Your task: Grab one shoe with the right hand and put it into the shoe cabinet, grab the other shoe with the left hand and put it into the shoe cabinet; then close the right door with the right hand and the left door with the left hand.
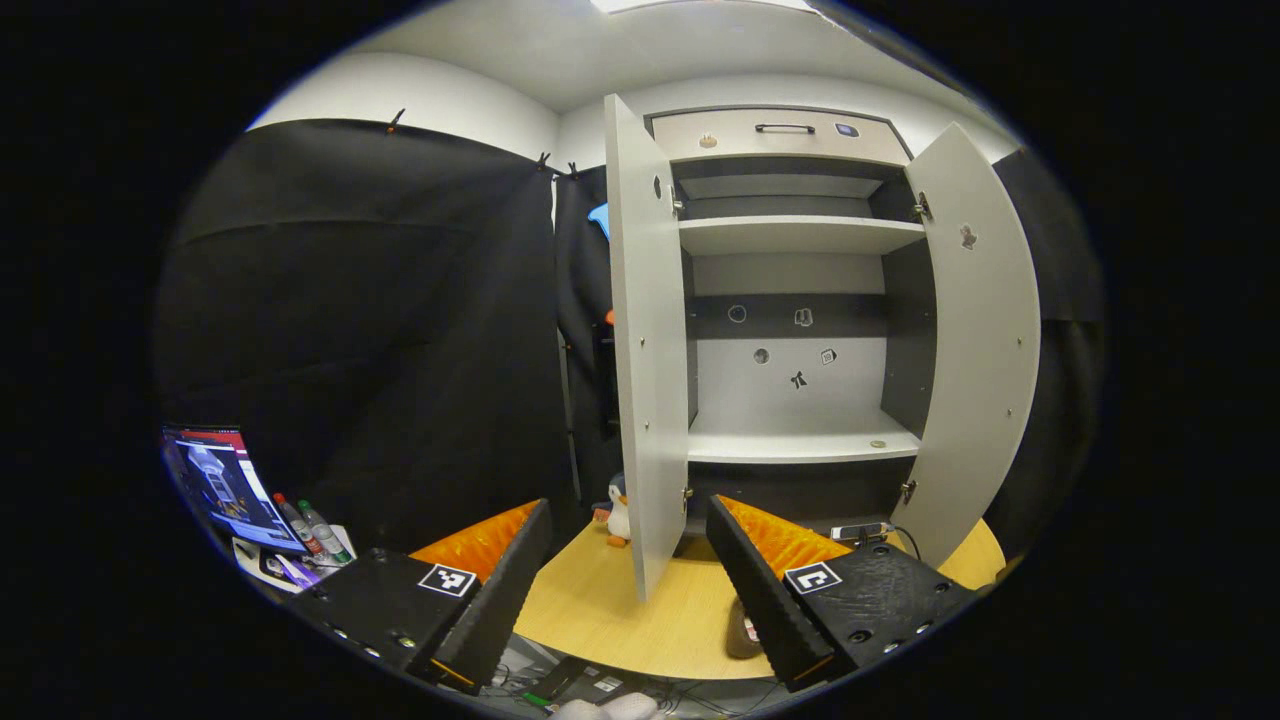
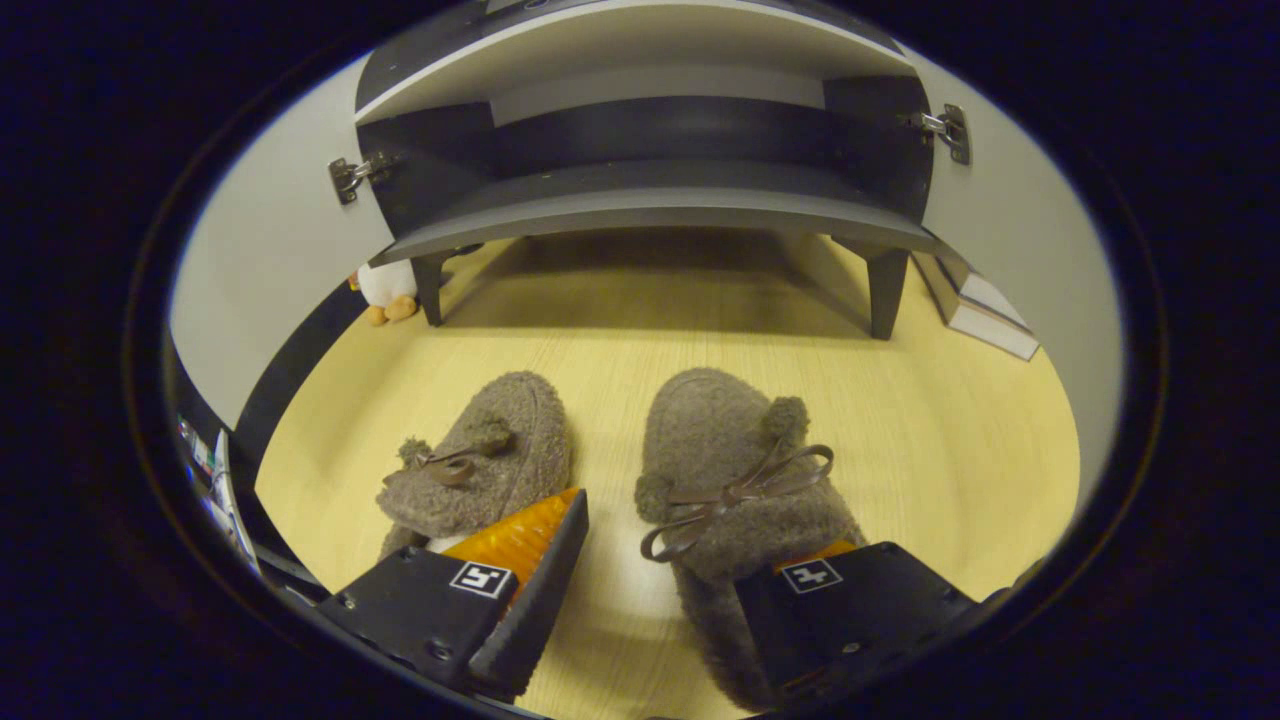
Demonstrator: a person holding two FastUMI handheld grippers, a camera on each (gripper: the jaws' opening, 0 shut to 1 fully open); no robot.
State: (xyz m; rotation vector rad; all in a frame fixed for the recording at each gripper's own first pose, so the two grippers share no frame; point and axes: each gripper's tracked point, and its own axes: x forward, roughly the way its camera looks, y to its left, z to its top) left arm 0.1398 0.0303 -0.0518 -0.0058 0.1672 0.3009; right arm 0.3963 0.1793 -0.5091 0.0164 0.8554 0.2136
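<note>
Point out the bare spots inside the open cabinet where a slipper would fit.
The lower shelf is bare except a small round thing near its right front. The upper shelf looks bare too. On the wooden floor, the two slippers crowd the space by the right gripper.

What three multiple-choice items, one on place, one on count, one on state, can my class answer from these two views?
1. The slippers lie: A on the middle shelf; B on the wooden floor before the cabinet; C on a chair.
2. Slippers in the right gripper view: A one; B two; C three.
3. The cabinet doors stand: A both open; B both shut; C one shut.

Answers: B, they rest on wood in front of the cabinet's legs; B, a pair lies side by side; A, both doors swing outward, showing the shelves.
</note>
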